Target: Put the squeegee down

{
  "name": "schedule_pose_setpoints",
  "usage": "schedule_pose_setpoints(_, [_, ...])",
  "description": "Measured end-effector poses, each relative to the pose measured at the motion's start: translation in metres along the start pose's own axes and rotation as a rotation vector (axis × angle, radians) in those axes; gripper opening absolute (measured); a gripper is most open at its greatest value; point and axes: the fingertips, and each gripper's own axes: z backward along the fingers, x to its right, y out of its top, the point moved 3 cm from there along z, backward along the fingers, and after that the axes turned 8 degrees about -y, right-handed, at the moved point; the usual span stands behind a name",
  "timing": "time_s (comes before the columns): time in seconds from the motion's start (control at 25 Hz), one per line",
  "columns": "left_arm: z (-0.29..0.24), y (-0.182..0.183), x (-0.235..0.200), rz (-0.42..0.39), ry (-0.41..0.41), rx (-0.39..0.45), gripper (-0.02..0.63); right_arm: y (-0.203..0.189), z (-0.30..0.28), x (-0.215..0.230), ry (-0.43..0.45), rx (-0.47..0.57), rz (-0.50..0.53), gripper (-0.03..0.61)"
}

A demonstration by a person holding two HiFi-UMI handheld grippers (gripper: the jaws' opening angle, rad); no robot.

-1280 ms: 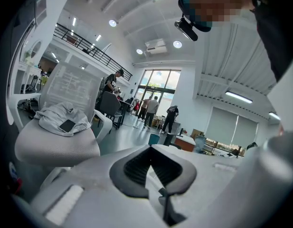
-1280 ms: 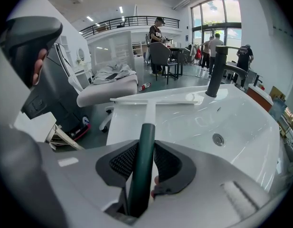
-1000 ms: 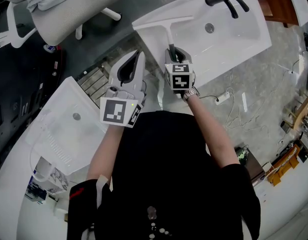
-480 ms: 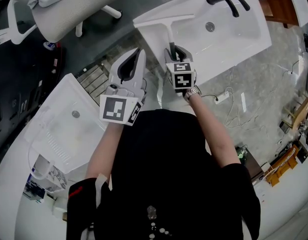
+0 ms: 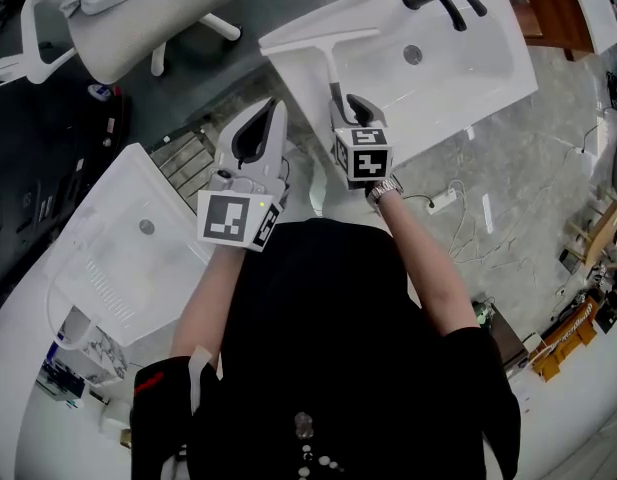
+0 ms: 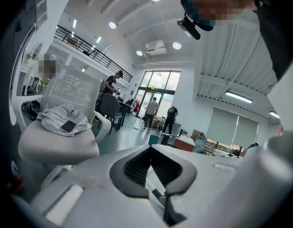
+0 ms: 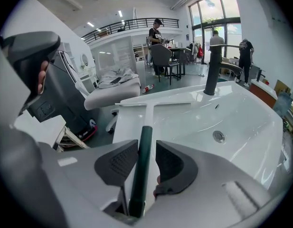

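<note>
I count one squeegee [image 7: 144, 146]. There are two white basins, the front basin [image 5: 478, 68] and the left basin [image 5: 118, 268]. Between them they have two drain holes, the front drain [image 5: 413, 55] and the left drain [image 5: 146, 226], but only one black tap [image 7: 211, 75]. I see one office chair [image 5: 158, 18], with one grey garment [image 6: 56, 118] and one phone [image 6: 69, 126] on it. I wear one wristwatch [image 5: 381, 188]. One white power strip [image 5: 445, 198] lies on the floor. Far off I make out three people standing: one person [image 6: 109, 84], a second person [image 6: 151, 109] and a third person [image 6: 171, 118].
</note>
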Motion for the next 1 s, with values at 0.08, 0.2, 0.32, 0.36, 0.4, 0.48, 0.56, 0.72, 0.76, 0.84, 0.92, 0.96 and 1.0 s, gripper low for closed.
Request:
schedule_pose_setpoints(0.08, [0.001,0.0,0.008,-0.005,0.006,0.002,0.002,0.0,0.006,0.003,0.009,0.015,0.001,0.099])
schedule_pose_setpoints(0.2, [0.003,-0.002,0.02,-0.009,0.021,0.005,0.002,0.0,0.015,0.01,0.007,0.038,0.006,0.044])
schedule_pose_setpoints(0.32, [0.005,-0.005,0.03,-0.011,0.038,0.005,0.002,-0.001,0.024,0.017,0.016,0.049,-0.005,0.023])
schedule_pose_setpoints(0.36, [0.005,-0.006,0.034,-0.012,0.043,0.005,0.002,-0.001,0.027,0.019,0.021,0.054,-0.009,0.012])
schedule_pose_setpoints(0.4, [0.005,-0.007,0.039,-0.013,0.049,0.007,0.002,-0.001,0.031,0.022,0.026,0.06,-0.011,0.003])
schedule_pose_setpoints(0.48, [0.004,-0.009,0.049,-0.017,0.058,0.011,0.002,-0.001,0.038,0.029,0.038,0.072,-0.012,0.003])
schedule_pose_setpoints(0.56, [0.003,-0.01,0.06,-0.023,0.067,0.016,0.002,-0.001,0.047,0.035,0.051,0.084,-0.012,0.003])
schedule_pose_setpoints(0.72, [0.001,-0.009,0.081,-0.034,0.085,0.03,0.002,0.003,0.065,0.048,0.078,0.109,-0.012,0.003])
schedule_pose_setpoints(0.76, [0.001,-0.01,0.086,-0.038,0.091,0.034,0.002,0.004,0.069,0.052,0.084,0.115,-0.014,0.003])
schedule_pose_setpoints(0.84, [-0.001,-0.01,0.096,-0.045,0.101,0.04,0.002,0.007,0.077,0.059,0.096,0.132,-0.018,0.003])
schedule_pose_setpoints(0.92, [-0.003,-0.01,0.106,-0.053,0.108,0.047,0.002,0.011,0.085,0.067,0.106,0.152,-0.021,0.003])
schedule_pose_setpoints(0.96, [-0.004,-0.009,0.112,-0.057,0.112,0.051,0.002,0.014,0.09,0.071,0.111,0.162,-0.021,0.003])
schedule_pose_setpoints(1.0, [-0.005,-0.008,0.118,-0.062,0.115,0.055,0.002,0.016,0.096,0.076,0.116,0.173,-0.021,0.003])
